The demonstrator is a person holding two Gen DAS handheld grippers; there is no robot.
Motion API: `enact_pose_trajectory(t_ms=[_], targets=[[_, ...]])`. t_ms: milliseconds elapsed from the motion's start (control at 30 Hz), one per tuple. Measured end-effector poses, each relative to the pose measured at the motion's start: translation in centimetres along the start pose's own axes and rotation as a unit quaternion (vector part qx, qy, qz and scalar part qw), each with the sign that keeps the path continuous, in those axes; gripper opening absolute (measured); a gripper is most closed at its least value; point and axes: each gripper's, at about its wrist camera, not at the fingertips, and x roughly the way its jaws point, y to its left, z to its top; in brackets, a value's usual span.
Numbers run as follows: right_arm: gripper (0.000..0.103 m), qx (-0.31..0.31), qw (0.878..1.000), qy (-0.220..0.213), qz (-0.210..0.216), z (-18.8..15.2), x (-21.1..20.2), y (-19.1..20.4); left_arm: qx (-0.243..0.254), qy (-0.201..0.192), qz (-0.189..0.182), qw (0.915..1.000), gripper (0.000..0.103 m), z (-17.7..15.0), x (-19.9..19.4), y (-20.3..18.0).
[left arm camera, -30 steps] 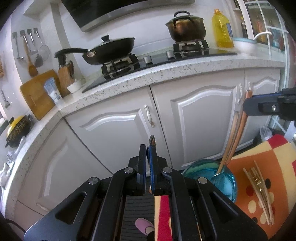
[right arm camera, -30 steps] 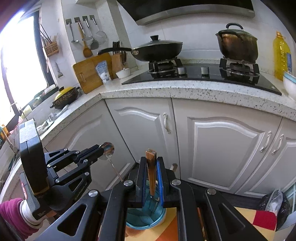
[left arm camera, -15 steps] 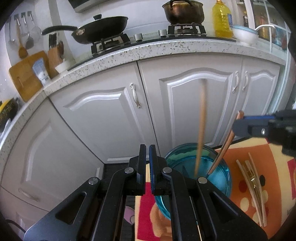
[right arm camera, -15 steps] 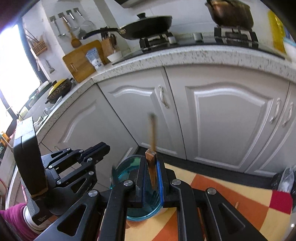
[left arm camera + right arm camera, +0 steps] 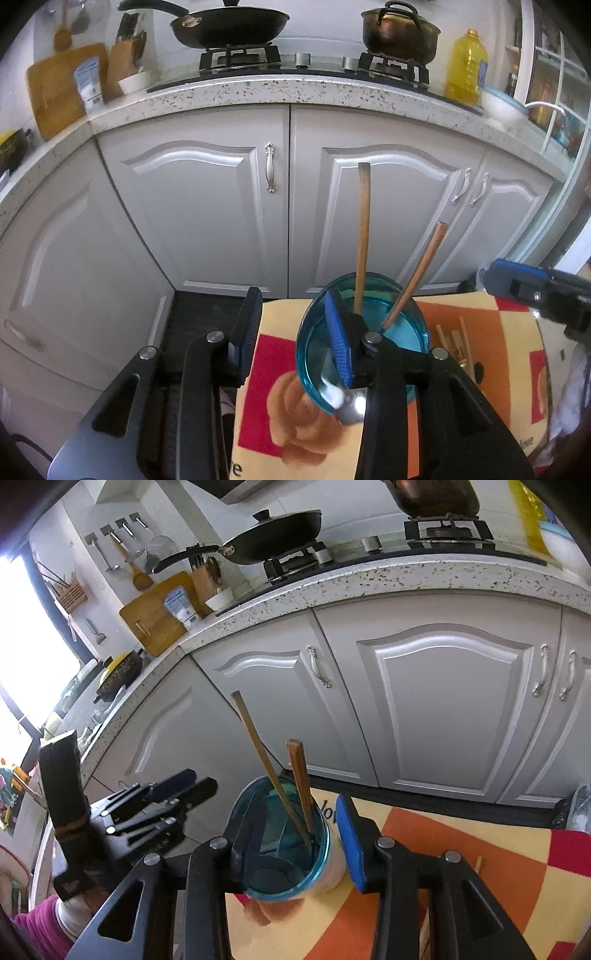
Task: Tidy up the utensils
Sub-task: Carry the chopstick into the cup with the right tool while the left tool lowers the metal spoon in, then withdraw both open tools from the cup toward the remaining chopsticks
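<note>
Dropping utensils into the blue glass cup was the step in hand: both grippers were opening over it, and nothing was clamped in either. The left gripper hung with its jaws apart above the cup's near rim, one blue pad over the mouth, and a blurred metal spoon showed low against the cup's near wall, apparently just let go, though whether it lay inside could not be told. The right gripper stood with its jaws spread either side of the cup, the pads not pressing on it. Two wooden chopsticks leaned inside the cup, their tops well above its rim. More utensils lay on the patterned cloth just beside the cup, on the right gripper's side. Judging by that, the next move called for lifting a gripper clear of the cup without knocking it, then reaching for those loose pieces.
</note>
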Motion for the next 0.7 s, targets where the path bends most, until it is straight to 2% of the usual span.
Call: enact_pose_trajectory(t_ms=[167, 333, 467, 533, 700], targets=[[0.037, -0.004, 1.0, -0.007, -0.009, -1.5, -1.7, 0.4, -0.008, -0.016, -0.006, 0.9998, 0.037, -0.7, -2.4, -1.1], [0.037, -0.011, 0.998, -0.028, -0.051, -3.5, -4.1, 0.9, -0.002, -0.031, -0.011, 0.9995, 0.04, -1.5, -4.5, -3.3], [0.038, -0.012, 0.995, -0.054, -0.079, -4.9, -6.7, 0.9, 0.006, -0.036, -0.026, 0.999, 0.041, -2.1, -5.9, -5.4], [0.042, -0.008, 0.994, -0.063, -0.088, -5.5, -8.0, 0.7, 0.01, -0.039, -0.036, 0.9985, 0.041, -2.4, -6.6, -6.6], [0.043, -0.006, 0.991, -0.071, -0.112, -7.0, -10.5, 0.3, 0.024, -0.042, -0.056, 0.9972, 0.043, -3.2, -7.5, -9.6]])
